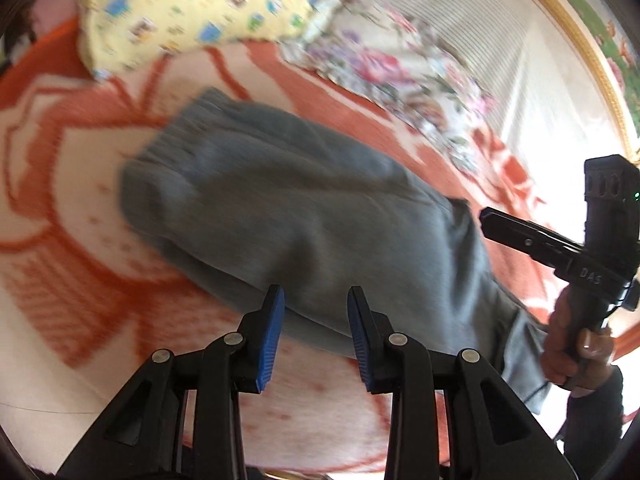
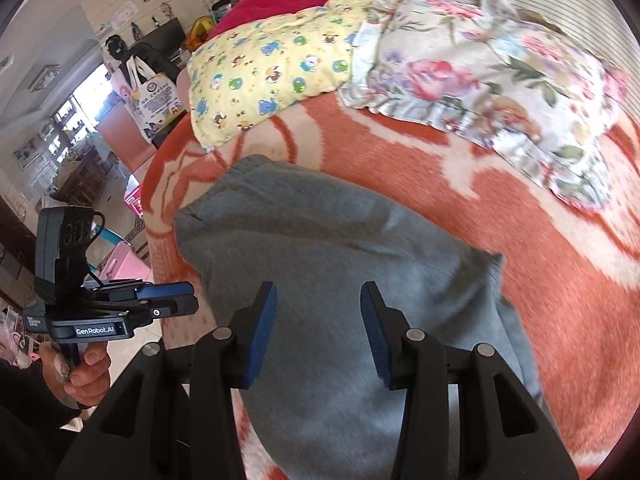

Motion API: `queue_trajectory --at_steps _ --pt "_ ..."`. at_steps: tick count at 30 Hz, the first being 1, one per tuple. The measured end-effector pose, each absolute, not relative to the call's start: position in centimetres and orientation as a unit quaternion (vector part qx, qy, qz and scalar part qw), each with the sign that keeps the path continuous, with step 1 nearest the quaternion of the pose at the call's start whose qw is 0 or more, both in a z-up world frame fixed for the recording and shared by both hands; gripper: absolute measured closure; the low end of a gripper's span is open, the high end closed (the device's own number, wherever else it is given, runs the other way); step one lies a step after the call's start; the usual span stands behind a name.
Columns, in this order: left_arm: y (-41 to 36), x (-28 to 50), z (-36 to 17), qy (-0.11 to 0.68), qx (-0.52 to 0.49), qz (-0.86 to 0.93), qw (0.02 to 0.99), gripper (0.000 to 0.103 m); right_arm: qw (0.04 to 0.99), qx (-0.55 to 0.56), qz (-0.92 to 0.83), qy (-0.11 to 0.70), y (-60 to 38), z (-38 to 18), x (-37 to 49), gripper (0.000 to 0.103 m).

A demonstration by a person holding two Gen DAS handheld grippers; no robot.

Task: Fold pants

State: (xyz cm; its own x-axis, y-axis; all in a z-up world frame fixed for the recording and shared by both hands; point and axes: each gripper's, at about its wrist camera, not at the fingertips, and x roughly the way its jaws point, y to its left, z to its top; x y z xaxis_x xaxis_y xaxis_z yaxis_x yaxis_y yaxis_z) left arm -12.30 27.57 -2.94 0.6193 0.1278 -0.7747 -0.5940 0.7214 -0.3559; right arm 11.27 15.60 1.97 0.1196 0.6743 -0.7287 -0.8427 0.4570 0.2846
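Note:
Grey sweatpants (image 1: pixel 300 200) lie in a folded bundle on an orange and cream blanket (image 1: pixel 72 208), the elastic waistband at the far end. My left gripper (image 1: pixel 316 296) hovers over their near edge, open, with no cloth pinched between its blue pads. In the right wrist view the pants (image 2: pixel 320 248) fill the middle, and my right gripper (image 2: pixel 319 292) hangs above them, open and empty. Each hand-held gripper shows in the other's view: the right one (image 1: pixel 486 214) at the pants' right side, the left one (image 2: pixel 188 298) off the bed's left edge.
A yellow cartoon-print pillow (image 2: pixel 272 72) and a floral pillow (image 2: pixel 500 80) lie at the head of the bed, with a red blanket (image 2: pixel 280 0) behind them. A striped wall (image 1: pixel 480 32) runs along the far side. The blanket (image 2: pixel 520 240) drops off at the left beside room furniture (image 2: pixel 80 176).

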Motion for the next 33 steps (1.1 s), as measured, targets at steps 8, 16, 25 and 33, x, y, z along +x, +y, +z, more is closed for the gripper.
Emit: queue_trajectory --at_steps 8,16,25,33 --pt "29.9 -14.7 -3.2 0.360 -0.281 0.283 0.843 0.051 0.725 -0.123 0.528 0.424 20.1 1.6 12.0 0.049" --pt "33.7 -18.5 -4.8 0.334 -0.342 0.322 0.817 0.047 0.699 -0.156 0.554 0.424 27.1 1.1 13.4 0.047" --pt "37.4 -19.6 -6.8 0.281 -0.495 0.257 0.781 0.040 0.658 -0.207 0.585 0.426 36.3 0.4 15.2 0.044" --pt "38.2 -17.8 -8.2 0.274 -0.560 0.232 0.747 0.032 0.616 -0.229 0.602 0.454 41.8 -1.7 16.4 0.042"
